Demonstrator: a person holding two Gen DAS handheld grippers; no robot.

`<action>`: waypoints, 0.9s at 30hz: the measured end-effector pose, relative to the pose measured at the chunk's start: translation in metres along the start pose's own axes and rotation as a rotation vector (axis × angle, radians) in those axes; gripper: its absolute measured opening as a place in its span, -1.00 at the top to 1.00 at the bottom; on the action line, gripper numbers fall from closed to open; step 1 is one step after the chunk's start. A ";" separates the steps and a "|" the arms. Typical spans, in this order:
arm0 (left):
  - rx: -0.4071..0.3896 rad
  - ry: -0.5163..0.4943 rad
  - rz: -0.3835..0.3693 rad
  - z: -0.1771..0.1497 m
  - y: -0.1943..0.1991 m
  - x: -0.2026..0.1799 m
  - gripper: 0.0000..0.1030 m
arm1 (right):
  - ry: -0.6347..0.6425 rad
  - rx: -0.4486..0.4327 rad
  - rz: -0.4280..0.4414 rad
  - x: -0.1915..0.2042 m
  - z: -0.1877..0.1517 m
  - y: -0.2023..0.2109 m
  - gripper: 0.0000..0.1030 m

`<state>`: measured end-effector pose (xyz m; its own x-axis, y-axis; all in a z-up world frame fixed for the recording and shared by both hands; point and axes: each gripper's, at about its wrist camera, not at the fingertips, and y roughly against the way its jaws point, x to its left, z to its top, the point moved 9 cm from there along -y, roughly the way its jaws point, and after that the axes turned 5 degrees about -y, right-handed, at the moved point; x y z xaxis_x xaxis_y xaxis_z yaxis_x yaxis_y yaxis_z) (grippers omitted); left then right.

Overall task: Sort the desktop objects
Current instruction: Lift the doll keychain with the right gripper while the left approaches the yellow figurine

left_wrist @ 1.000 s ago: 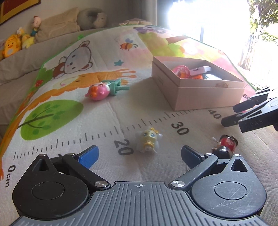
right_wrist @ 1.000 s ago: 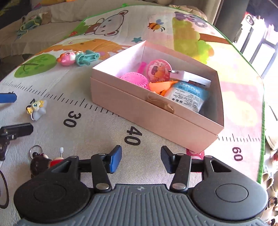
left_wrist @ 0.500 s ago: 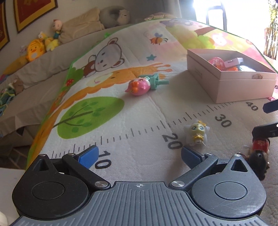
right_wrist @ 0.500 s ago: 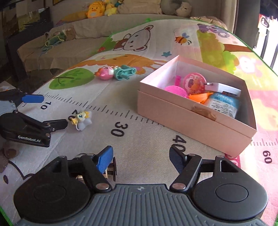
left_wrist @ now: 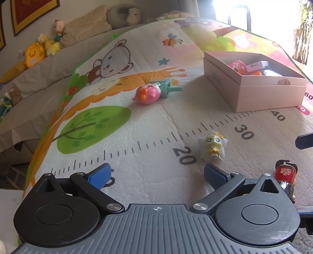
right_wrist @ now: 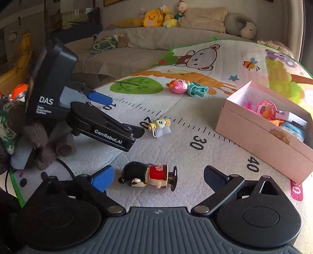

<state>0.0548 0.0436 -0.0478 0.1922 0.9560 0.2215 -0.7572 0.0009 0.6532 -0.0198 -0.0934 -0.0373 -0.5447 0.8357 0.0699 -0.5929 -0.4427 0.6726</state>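
A small doll with black hair and a red body lies on its side on the play mat, between the fingers of my right gripper. The jaws are opening and the pads stand clear of the doll. In the left wrist view the doll shows at the lower right. My left gripper is open and empty, low over the mat, just short of a yellow fairy toy. From the right wrist view the left gripper sits left of that fairy toy. The pink box at the right holds several toys.
A pink bird toy and a teal piece lie together farther back on the mat. The pink box stands to the right. A gloved hand holds the left gripper. A sofa with plush toys runs behind the mat.
My right gripper has swung left from the box to the doll, which now lies between its fingers, and its jaws have widened. The left gripper's view has turned a little leftward.
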 end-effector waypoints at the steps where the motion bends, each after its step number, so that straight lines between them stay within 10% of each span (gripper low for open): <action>1: 0.001 0.001 0.000 0.000 0.000 0.000 -1.00 | -0.032 0.015 0.014 -0.003 -0.002 -0.004 -0.84; 5: 0.002 0.011 -0.005 0.000 0.001 0.002 -1.00 | -0.118 0.044 0.084 -0.010 -0.005 -0.008 -0.23; 21: -0.039 -0.011 -0.451 0.025 0.002 -0.092 -1.00 | -0.292 -0.049 -0.283 -0.122 -0.027 0.025 -0.27; 27: -0.015 0.038 -0.242 0.029 -0.012 -0.067 -1.00 | -0.261 -0.050 -0.299 -0.119 -0.032 0.019 -0.27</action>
<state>0.0690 -0.0286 -0.0495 0.3454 0.9379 0.0321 -0.7011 0.2351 0.6732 0.0146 -0.2117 -0.0560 -0.1783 0.9818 0.0658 -0.7342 -0.1773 0.6553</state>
